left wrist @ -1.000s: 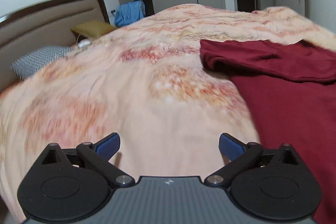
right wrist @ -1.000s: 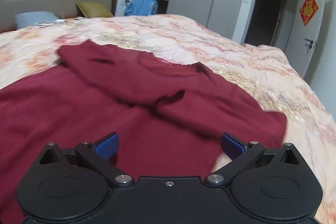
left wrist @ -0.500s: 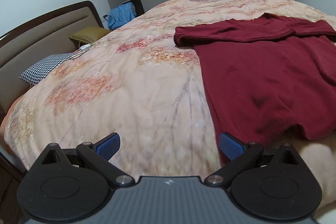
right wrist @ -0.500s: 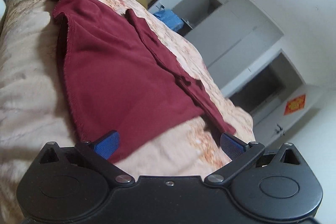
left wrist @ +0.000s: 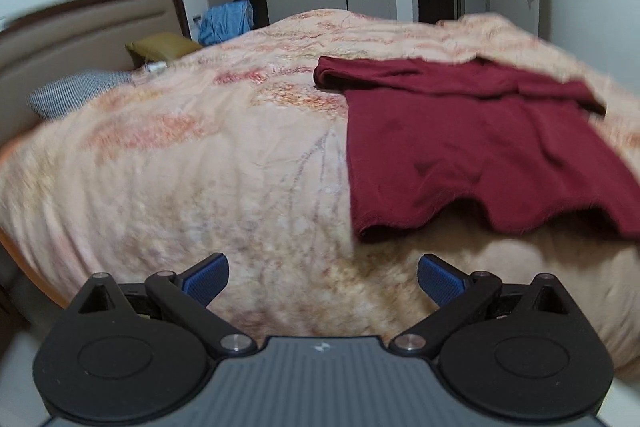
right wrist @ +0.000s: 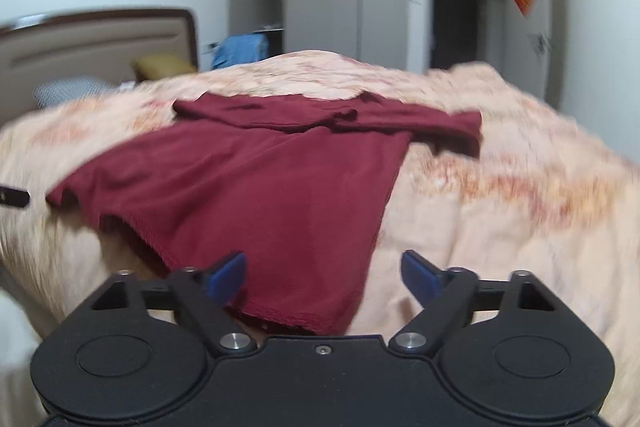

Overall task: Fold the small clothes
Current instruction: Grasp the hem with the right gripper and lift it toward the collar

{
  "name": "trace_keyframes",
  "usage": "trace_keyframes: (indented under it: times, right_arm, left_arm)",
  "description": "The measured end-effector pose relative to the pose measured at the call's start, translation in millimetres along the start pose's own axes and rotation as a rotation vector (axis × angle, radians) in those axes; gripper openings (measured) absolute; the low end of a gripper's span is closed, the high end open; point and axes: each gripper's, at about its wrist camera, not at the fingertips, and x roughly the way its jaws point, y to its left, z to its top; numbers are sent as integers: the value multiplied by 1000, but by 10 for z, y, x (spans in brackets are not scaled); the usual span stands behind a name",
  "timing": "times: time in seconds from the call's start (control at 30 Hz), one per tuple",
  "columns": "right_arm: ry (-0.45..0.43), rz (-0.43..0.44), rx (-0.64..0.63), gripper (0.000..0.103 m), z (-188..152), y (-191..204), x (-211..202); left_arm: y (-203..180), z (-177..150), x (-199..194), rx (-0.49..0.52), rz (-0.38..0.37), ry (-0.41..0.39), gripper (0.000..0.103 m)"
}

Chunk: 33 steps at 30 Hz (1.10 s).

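- The right gripper [right wrist: 322, 277] is the nearer one: the hem corner of the maroon shirt [right wrist: 280, 195] lies directly between its blue pads, though they do not press the cloth yet. Its jaws are closing from a wide gap, with nothing gripped so far.
- The left gripper [left wrist: 322, 277] stands wide open and empty over bare bedspread [left wrist: 200, 167]. From it, the shirt's other hem corner lies ahead and to the right, near but not between the jaws.
- The hem [left wrist: 480, 215] runs across the near edge of the bed, wavy and slightly lifted off the spread. In the right wrist view a dark tip at the left border, beside that far hem corner, is probably the left gripper.
- The shirt's long axis runs away from both grippers, from hem toward the headboard side wall; its sleeves [right wrist: 440, 123] and collar end lie furthest off, already turned in across the body.
- Judging by this, the coming fold carries the hem away along that axis toward the collar.
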Motion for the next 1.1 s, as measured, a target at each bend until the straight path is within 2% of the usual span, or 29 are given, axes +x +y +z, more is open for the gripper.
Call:
trace_keyframes:
  times: [0.07, 0.2, 0.23, 0.27, 0.3, 0.37, 0.4, 0.47, 0.5, 0.53, 0.63, 0.7, 0.8, 0.9, 1.0, 1.1]
  right_arm:
    - [25, 15, 45, 64, -20, -2, 24]
    - [41, 10, 66, 45, -95, -8, -9]
    - [41, -6, 62, 33, -105, -29, 20]
    - [43, -19, 59, 24, -108, -41, 21]
    - [43, -20, 59, 20, -106, -61, 19]
    - [30, -21, 45, 6, -92, -99, -24]
    - [17, -30, 29, 6, -80, -116, -59]
    - [-18, -40, 2, 5, -43, -186, -139]
    - [-32, -50, -11, 5, -21, -214, -188]
    - [-41, -59, -22, 5, 4, -250, -224]
    - [-59, -69, -30, 4, 65, -355, -324]
    - [-50, -78, -48, 4, 37, -366, -310]
    - [11, -70, -39, 4, -59, -371, -198]
    - [9, -79, -56, 5, -105, -330, -198]
    - [12, -73, -74, 16, -119, -312, -197]
    - [-6, -81, -115, 37, -151, -257, -227]
  left_arm:
    - [104, 51, 76, -96, -56, -9, 103]
    - [320, 113, 343, -291, -168, 9, 101]
    - [348, 124, 421, -324, -196, 28, 95]
    - [365, 128, 500, -353, -216, 49, 84]
    - [372, 133, 568, -376, -237, 69, 77]
    - [359, 141, 679, -408, -272, 97, 54]
    - [340, 148, 714, -413, -277, 105, 47]
    - [285, 192, 733, -402, -269, 109, 19]
    - [268, 221, 711, -395, -266, 105, 9]
    - [255, 251, 666, -383, -269, 92, 6]
    - [236, 351, 429, -325, -208, 19, 6]
    - [269, 377, 319, -315, -184, -2, 6]
    - [320, 344, 353, -340, -181, 24, 6]
    - [318, 254, 472, -343, -167, 62, 6]
    - [284, 190, 493, -332, -168, 69, 7]
    - [254, 208, 503, -314, -170, 87, 18]
